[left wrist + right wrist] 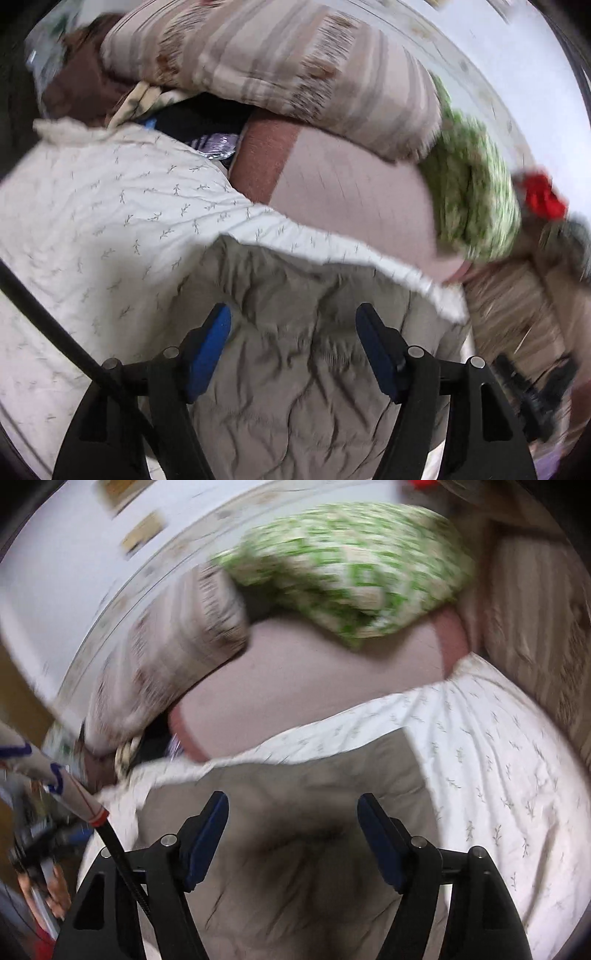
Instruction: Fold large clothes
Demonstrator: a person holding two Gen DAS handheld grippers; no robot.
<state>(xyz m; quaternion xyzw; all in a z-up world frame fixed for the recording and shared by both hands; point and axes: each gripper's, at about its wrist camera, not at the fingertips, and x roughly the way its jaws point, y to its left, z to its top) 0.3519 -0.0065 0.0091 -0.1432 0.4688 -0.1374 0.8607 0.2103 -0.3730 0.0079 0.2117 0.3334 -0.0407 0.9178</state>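
Between our spread, empty left gripper (293, 345) and right gripper (293, 829) lies the grey garment (295, 350), rumpled on the white sprigged sheet (110, 206). Blur hides its edges, so probably pinch opposite corners, lift evenly, smooth wrinkles before creasing. Beyond: striped pillow (280, 66), green cushion (351, 565).

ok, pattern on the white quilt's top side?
Small grey-green leaf sprigs on white quilt; clearest in the left wrist view.

no text, label or number can be read anywhere.
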